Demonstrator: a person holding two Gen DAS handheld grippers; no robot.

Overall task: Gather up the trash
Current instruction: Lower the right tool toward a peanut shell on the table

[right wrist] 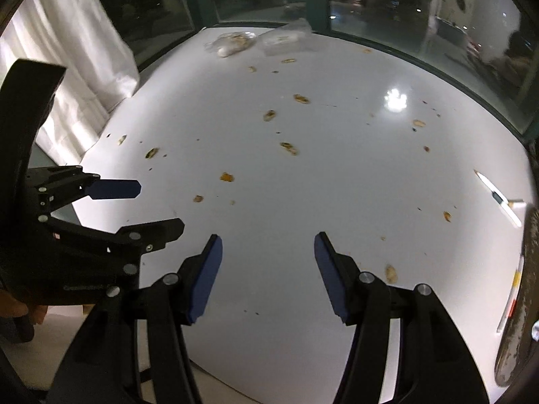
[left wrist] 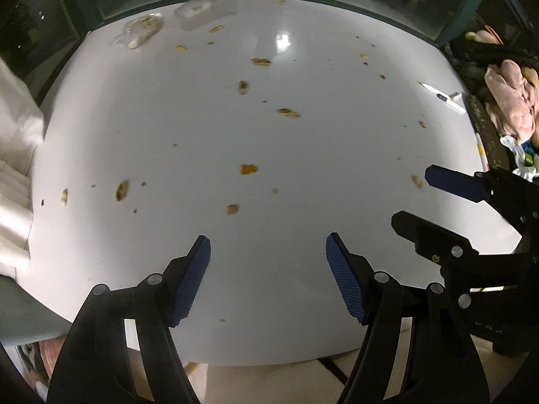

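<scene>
Several small brown and yellow food scraps lie scattered on a white table (left wrist: 303,168), among them an orange bit (left wrist: 248,169) (right wrist: 226,177) near the middle. A crumpled clear bag (left wrist: 139,30) (right wrist: 232,42) and a clear plastic wrapper (left wrist: 205,10) (right wrist: 283,38) lie at the far edge. My left gripper (left wrist: 267,245) (right wrist: 160,205) hovers open over the near part of the table, with nothing between its fingers. Beside it my right gripper (right wrist: 267,239) (left wrist: 411,195) is also open and holds nothing. A pale scrap (right wrist: 390,272) lies just right of its right finger.
A white pen-like object (left wrist: 441,96) (right wrist: 498,198) lies at the table's right edge. A white curtain (left wrist: 17,155) (right wrist: 84,67) hangs on the left. Pink cloth (left wrist: 512,97) is piled off the right side. Dark windows stand behind the table.
</scene>
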